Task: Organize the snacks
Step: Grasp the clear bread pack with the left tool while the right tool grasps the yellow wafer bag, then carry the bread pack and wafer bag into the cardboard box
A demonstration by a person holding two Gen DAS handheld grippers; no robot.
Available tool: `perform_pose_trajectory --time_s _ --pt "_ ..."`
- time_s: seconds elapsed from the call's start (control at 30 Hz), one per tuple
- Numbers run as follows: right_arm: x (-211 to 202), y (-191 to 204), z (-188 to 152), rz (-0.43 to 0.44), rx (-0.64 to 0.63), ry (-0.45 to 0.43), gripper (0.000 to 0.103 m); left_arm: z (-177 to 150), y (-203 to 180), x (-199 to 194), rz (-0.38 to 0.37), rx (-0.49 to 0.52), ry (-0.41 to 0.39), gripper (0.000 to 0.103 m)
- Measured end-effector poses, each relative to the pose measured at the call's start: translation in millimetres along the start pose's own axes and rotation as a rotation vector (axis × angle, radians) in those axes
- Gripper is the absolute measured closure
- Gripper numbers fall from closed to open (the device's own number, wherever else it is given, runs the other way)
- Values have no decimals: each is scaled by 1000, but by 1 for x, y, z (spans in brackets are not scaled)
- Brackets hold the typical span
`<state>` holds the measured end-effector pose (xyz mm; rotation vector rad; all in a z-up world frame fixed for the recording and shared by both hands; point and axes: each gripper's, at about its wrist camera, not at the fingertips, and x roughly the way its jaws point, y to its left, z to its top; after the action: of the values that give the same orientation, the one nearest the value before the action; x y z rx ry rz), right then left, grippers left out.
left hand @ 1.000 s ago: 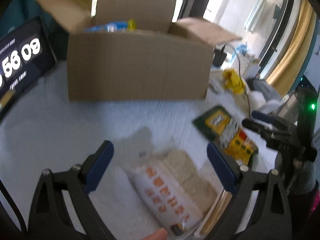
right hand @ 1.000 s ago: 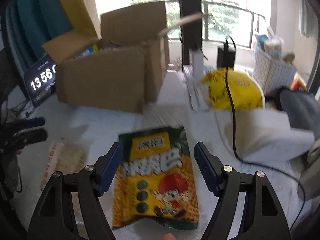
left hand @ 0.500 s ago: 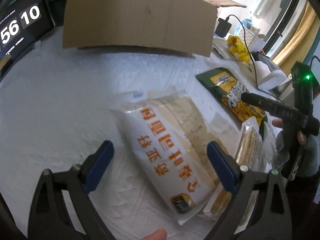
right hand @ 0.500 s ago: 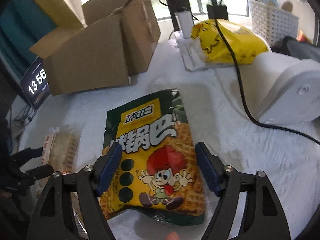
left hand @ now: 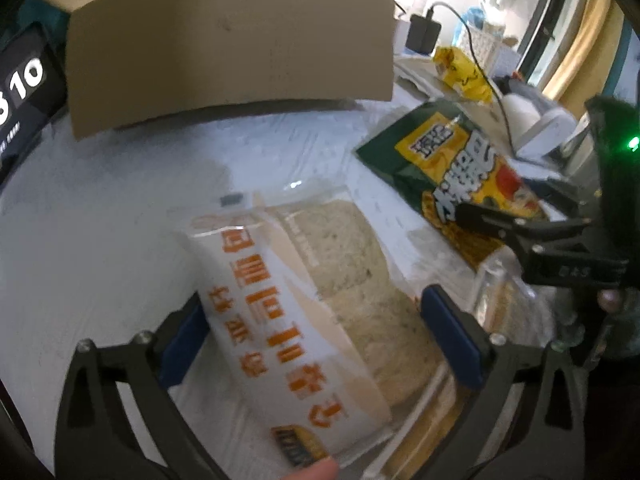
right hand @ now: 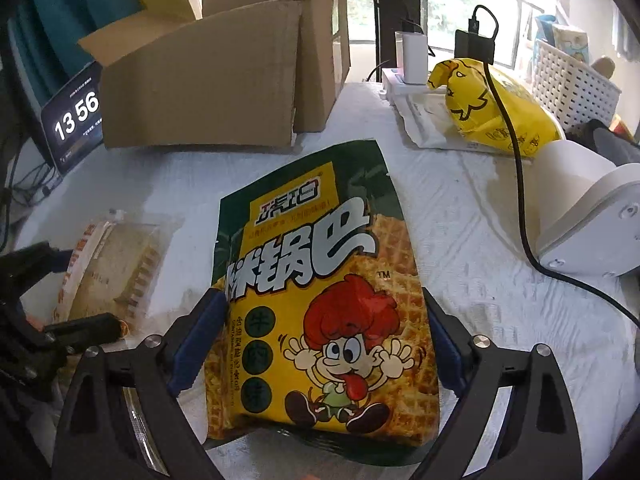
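A clear packet of pale crackers with orange lettering (left hand: 320,280) lies flat on the white cloth. My left gripper (left hand: 316,340) straddles it, its jaws opening, with the blue pads beside the packet's edges and not pressing. In the right wrist view a green and yellow snack bag with a red-haired cartoon figure (right hand: 320,280) lies between the fingers of my right gripper (right hand: 320,340). Those jaws are opening too, the pads at the bag's sides. An open cardboard box (right hand: 200,92) stands behind both packets. The cracker packet (right hand: 116,264) also shows at the left.
A tablet with a clock (right hand: 76,120) leans left of the box. To the right are a yellow bag (right hand: 492,108), a black cable (right hand: 516,160), a white device (right hand: 592,216) and a white basket (right hand: 572,76). Another clear packet (left hand: 500,304) lies between the two snacks.
Both grippers have come down and forward over their packets. Their jaws have spread wider. Each packet now lies between the fingers instead of ahead of them.
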<state>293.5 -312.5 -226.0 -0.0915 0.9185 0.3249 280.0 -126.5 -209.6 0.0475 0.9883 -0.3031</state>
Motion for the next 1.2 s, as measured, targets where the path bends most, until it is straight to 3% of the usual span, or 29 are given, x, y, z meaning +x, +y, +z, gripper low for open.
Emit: perform_pose_trajectory --time_s 0.17,0.4,0.47,0.63,0.73,1.2 --pt "6 11 0 -38 -59 17 10 3 -18 11 65 80 -6 1" --pt "7 15 -1 -53 -90 20 12 3 -19 15 69 94 -14 2" --pt "6 16 -1 -44 -101 13 17 3 -19 15 68 95 -16 3" --pt "-1 20 -3 -32 -109 -13 46 -3 -21 9 56 106 -27 12" --pt "-4 17 -3 -21 -99 -28 58 -5 -20 5 44 109 -30 15" --pt "-18 13 -10 9 -35 -47 62 -13 17 -27 -10 17 -80 17"
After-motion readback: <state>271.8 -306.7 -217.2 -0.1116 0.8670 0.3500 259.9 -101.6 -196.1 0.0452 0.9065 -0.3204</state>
